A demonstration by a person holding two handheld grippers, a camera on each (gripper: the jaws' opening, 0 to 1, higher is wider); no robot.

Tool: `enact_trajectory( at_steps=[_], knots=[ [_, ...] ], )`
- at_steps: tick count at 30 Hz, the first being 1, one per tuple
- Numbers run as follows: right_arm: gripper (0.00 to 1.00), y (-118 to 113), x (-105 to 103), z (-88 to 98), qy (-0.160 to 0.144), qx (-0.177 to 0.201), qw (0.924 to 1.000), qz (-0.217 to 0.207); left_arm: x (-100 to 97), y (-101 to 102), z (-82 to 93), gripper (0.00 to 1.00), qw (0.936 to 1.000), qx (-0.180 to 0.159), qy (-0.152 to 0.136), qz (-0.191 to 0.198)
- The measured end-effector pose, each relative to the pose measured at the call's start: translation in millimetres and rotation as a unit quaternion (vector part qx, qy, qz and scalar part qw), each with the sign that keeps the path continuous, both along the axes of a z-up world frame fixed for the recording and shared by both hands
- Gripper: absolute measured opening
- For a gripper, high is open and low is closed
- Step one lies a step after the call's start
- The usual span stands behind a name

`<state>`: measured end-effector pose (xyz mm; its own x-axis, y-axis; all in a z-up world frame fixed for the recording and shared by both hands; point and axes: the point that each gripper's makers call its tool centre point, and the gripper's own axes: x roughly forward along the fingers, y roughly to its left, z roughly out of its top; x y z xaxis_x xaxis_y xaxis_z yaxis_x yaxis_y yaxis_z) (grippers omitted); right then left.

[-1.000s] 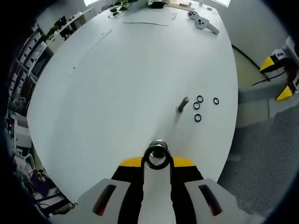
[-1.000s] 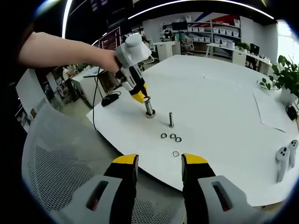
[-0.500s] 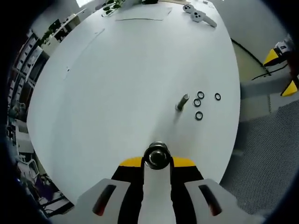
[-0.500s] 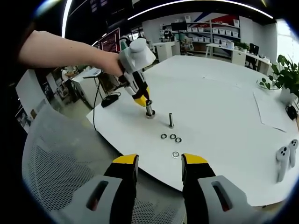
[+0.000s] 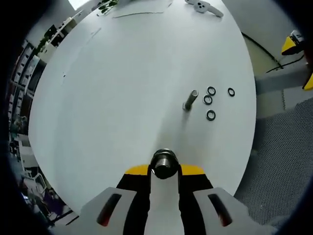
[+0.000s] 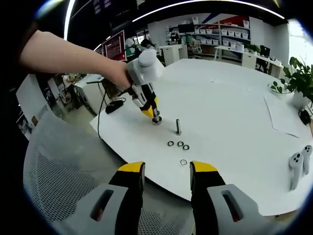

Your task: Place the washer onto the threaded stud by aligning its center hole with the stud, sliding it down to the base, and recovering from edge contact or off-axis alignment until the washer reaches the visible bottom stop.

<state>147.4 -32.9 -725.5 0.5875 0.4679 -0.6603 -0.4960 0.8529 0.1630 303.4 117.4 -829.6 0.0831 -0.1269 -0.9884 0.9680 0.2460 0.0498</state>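
So the left claw has dropped lower over the threaded stud since a second ago. Back then you could see the washer as a dark open ring sitting up near the stud's top between the yellow tips; now the stud's metal top pokes up through it and the ring reads as a dark collar around the stud, so it's gone further down. How far it got toward the base I can't tell. The tips sit right at either side of the stud, but whether they're clamped on the washer or just resting beside it, I can't say.

In the right gripper view, the left claw has tilted more upright and sits lower on that stud than before, with a hand gripping it. The right claw hangs back off the edge of the white worktop, its tips apart with nothing between them.

A second stud stands nearby, with four spare washers lying loose just beyond it, same as before.
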Motion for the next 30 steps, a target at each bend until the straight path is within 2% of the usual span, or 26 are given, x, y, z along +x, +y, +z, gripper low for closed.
enact_trajectory(
  at_steps=[9,19,27,28,30],
  knots=[
    [0.39,0,0,0.0,0.0,-0.001,1.0,0.002,4.0,0,-14.2,0.19,0.9999,0.012,0.002,0.005],
    [0.39,0,0,-0.7,0.001,-0.001,1.0,0.003,1.7,-1,-20.4,0.19,0.9998,0.021,0.001,0.001],
    [0.39,1,-1,-0.6,0.002,0.0,1.0,0.004,1.7,1,-21.5,0.22,0.9992,0.001,0.006,0.039],
    [0.39,1,-1,-0.6,0.002,0.0,1.0,0.004,2.7,0,-19.9,0.24,0.999,-0.01,0.001,0.043],
    [0.38,1,-1,-1.1,0.002,-0.001,1.0,0.006,3.3,3,-17.8,0.26,0.9986,-0.009,-0.002,0.051]
  ],
)
